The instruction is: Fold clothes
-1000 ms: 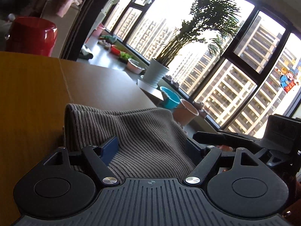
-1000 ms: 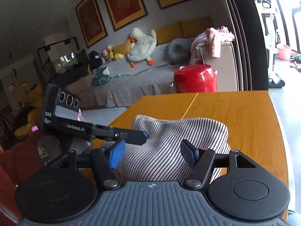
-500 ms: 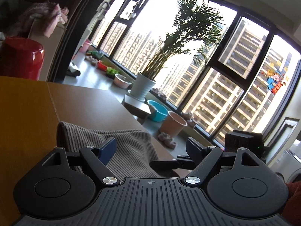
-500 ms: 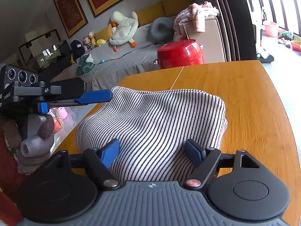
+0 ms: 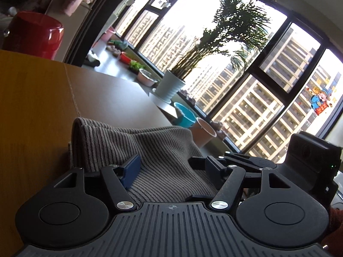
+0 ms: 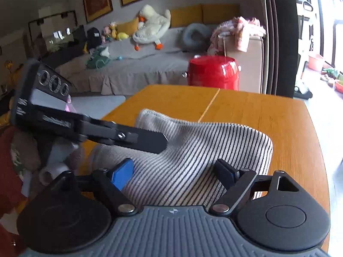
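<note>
Grippers, left (image 5: 171,167) and right (image 6: 175,173), gaping, apparently back over striped garment (image 6: 193,160).

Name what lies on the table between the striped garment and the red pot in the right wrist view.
Nothing: only bare wooden table, crossed by its seam line, separates the striped garment from the red pot. The right wrist view shows this.
</note>
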